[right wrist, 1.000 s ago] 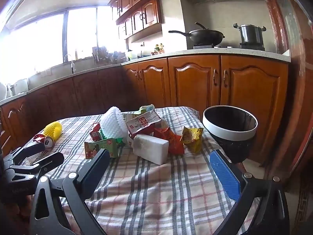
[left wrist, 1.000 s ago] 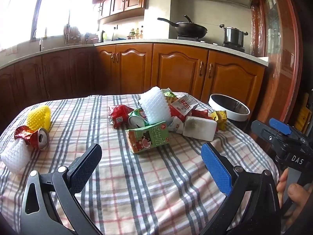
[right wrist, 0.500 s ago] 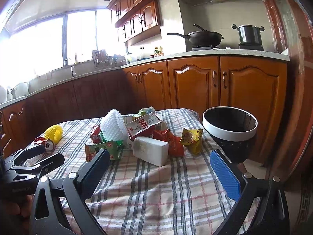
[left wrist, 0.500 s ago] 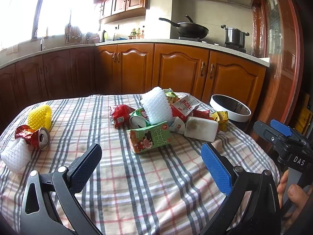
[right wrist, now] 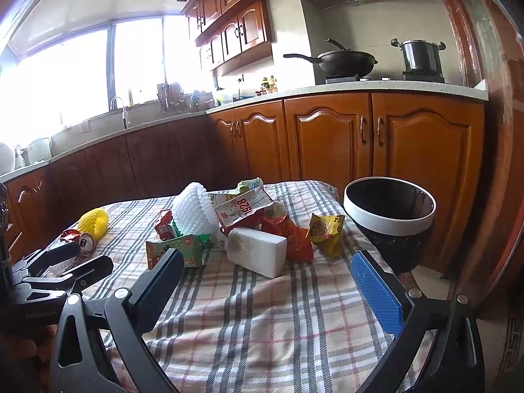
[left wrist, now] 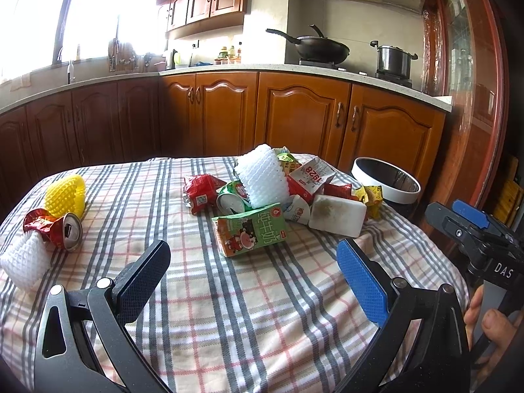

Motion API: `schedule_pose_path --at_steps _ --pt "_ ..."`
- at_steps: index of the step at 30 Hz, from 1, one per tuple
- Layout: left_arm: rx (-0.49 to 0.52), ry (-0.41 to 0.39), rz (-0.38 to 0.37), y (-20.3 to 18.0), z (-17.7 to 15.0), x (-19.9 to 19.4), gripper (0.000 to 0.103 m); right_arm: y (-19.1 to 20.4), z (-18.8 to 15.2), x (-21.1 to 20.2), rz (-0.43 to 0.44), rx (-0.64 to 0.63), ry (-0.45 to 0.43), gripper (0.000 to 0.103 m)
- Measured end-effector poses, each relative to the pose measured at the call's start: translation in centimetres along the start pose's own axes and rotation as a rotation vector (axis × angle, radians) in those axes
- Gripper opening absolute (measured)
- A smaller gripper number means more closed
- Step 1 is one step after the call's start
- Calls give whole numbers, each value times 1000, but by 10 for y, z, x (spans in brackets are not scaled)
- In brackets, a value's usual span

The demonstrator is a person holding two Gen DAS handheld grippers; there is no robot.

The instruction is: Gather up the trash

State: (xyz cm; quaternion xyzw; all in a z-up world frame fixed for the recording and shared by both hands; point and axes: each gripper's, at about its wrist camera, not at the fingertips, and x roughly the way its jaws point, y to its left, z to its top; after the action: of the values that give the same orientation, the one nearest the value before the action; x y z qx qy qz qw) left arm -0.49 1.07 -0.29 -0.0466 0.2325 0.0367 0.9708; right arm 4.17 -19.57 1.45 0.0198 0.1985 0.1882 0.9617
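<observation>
Checked tablecloth (left wrist: 249,294), trash pile (left wrist: 278,193), bin (right wrist: 389,216) base hidden.

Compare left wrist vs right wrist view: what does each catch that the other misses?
Left wrist only: the white foam net at the table's left edge, plus a hand holding the right hand-held gripper.
Right wrist only: the bin's black body below its rim.
Both: the central trash pile with green milk carton, white foam block, yellow net, crushed can, wok.
</observation>
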Motion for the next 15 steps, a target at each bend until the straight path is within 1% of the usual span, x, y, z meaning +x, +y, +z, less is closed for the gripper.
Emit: schedule_pose_path --at_steps 15 --pt "-2 16 -4 1 -1 12 103 0 -1 7 17 7 14 103"
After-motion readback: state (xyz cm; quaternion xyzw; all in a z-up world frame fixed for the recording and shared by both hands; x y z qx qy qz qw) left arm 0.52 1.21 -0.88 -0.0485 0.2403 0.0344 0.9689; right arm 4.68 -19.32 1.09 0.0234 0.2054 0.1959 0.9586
